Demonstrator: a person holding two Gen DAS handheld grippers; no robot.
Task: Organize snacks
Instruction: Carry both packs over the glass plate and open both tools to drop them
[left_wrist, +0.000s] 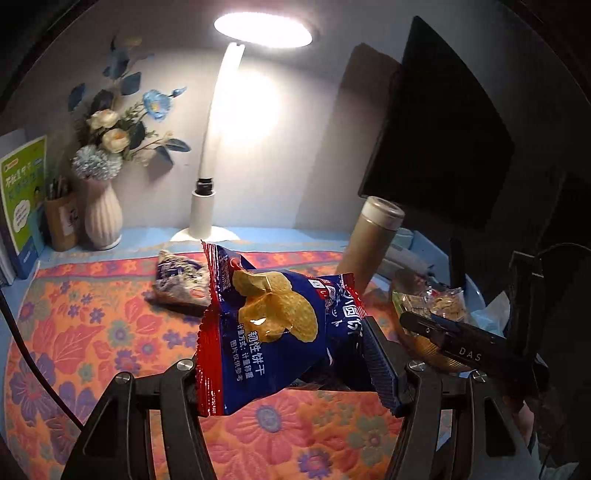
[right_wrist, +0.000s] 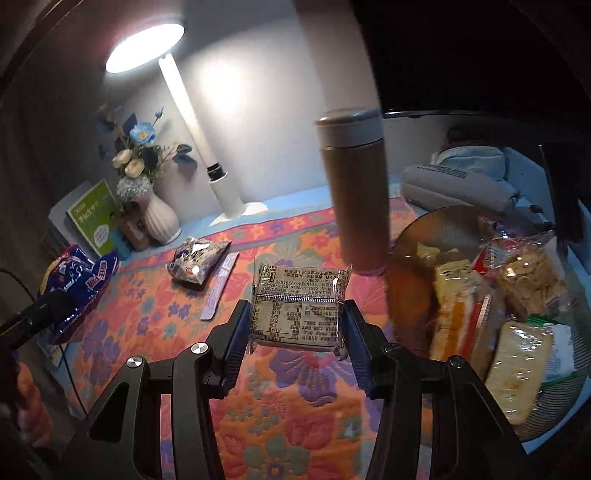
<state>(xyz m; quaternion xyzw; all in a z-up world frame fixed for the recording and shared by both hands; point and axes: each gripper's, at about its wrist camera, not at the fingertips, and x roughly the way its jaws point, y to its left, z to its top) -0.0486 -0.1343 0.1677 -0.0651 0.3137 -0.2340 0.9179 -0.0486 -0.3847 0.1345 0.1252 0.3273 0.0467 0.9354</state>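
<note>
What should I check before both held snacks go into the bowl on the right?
1. Left gripper shut on the blue chip bag: ok, bag lifted off the cloth.
2. Right gripper shut on the clear-wrapped biscuit pack: ok, pads press both sides.
3. Room in the amber bowl: ok, the left half shows bare glass, though several packs already fill the right.
4. Path to the bowl: not ok, the tall flask stands right beside its rim.
5. Snacks left on the floral cloth: not ok, a crumpled dark snack bag and a thin stick pack remain.
6. Bag firmness in the left grip: cannot tell.
</note>
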